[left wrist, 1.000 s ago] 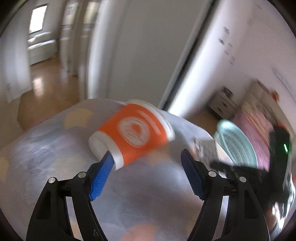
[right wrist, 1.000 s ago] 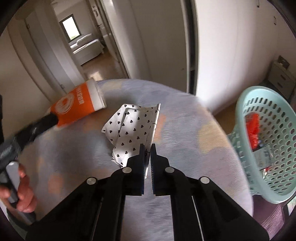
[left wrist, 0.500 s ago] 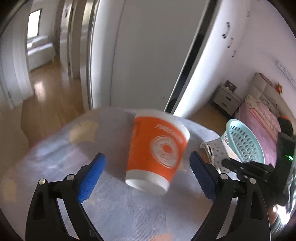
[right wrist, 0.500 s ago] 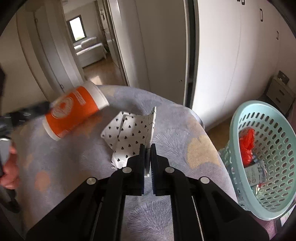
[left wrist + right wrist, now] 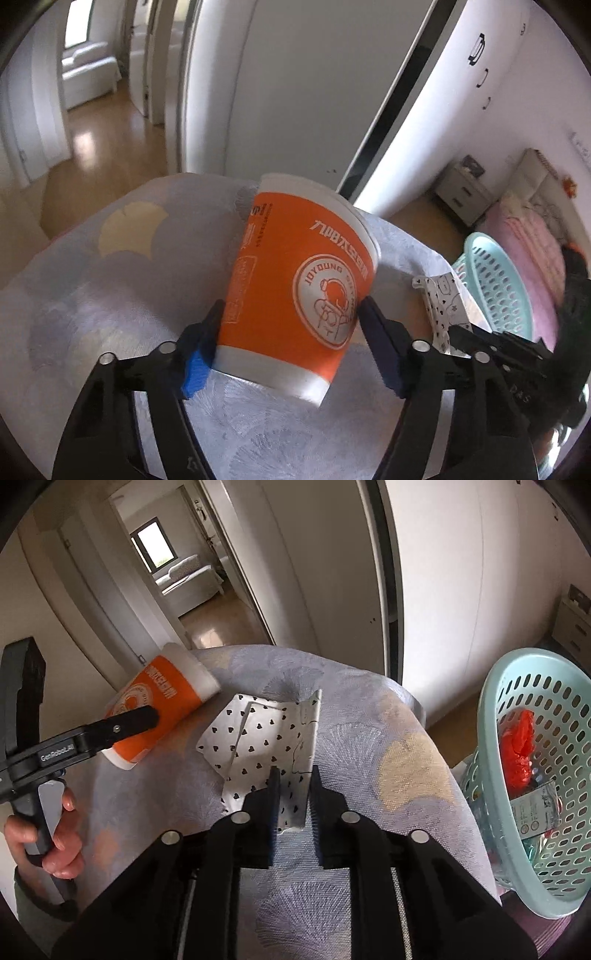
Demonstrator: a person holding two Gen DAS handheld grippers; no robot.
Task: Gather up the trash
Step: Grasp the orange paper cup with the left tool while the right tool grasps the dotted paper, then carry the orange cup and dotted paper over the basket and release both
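closing on the orange paper cup (image 5: 295,295) just now: left gripper (image 5: 286,339) jaws drawn in from wide to both sides of the cup wall, pads pressing on it, where half a second ago stood well clear of it. cup tilted, rim away, base toward the camera, held just over the patterned tablecloth (image 5: 110,295) at its left side; seen from the right wrist as leaning, with a black finger across its side (image 5: 162,705). judged: cup regripped after a loose moment, so ready to carry toward the basket.

loosening on the other side: right gripper (image 5: 293,794) jaws just parted to a narrow gap, after being shut a second ago; heart-print paper (image 5: 258,738) lying on the cloth with its near edge between the pads, not clearly pinched, so probably released or about to be retaken. teal basket (image 5: 491,716) off the table's right edge, already with a red wrapper (image 5: 517,746) and other trash inside. hand (image 5: 59,834) on the left handle at lower left.
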